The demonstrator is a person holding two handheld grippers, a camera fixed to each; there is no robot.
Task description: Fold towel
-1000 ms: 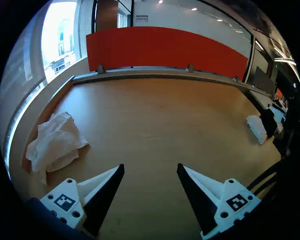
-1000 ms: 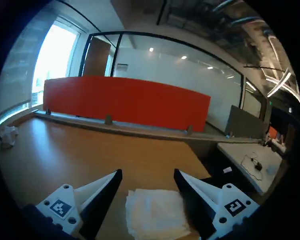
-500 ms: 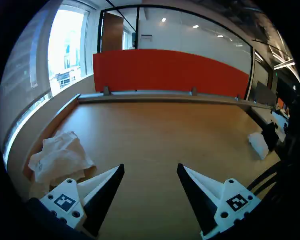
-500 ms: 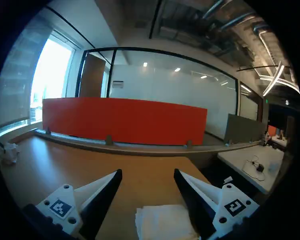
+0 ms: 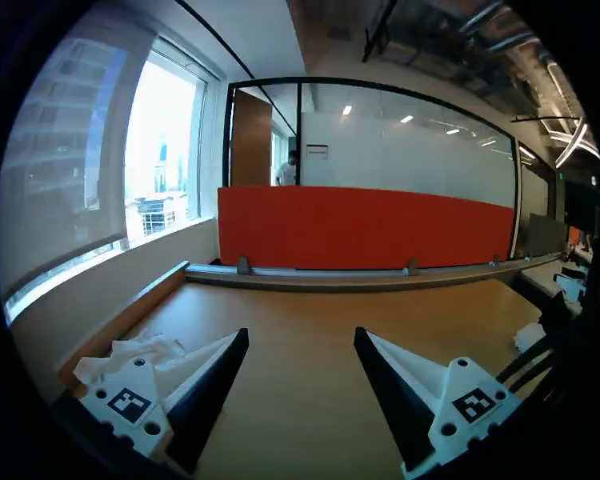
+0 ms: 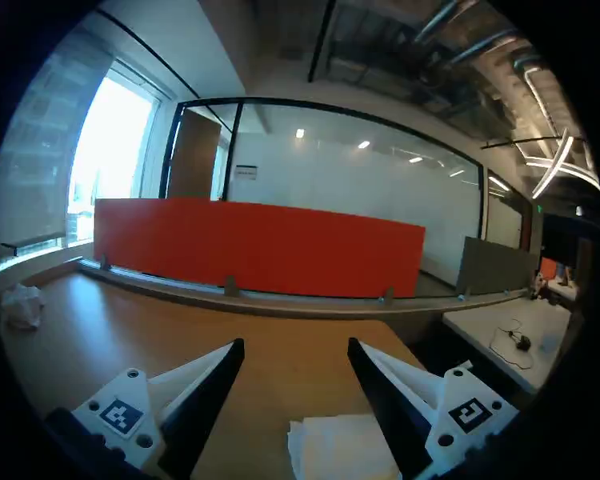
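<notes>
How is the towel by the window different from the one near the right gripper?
The crumpled towel is a lumpy, wrinkled heap; the folded towel is a flat, neat stack with straight edges. The crumpled towel lies at the window side of the table; the folded towel lies close under the right gripper. Both are white and rest on that wooden table.

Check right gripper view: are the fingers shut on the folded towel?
No, the right gripper is open, folded towel lying flat on the table.

This is an open-plan office. A long wooden worktop ends at a red divider screen, with a glass partition wall behind and a neighbouring white desk carrying cables.
</notes>
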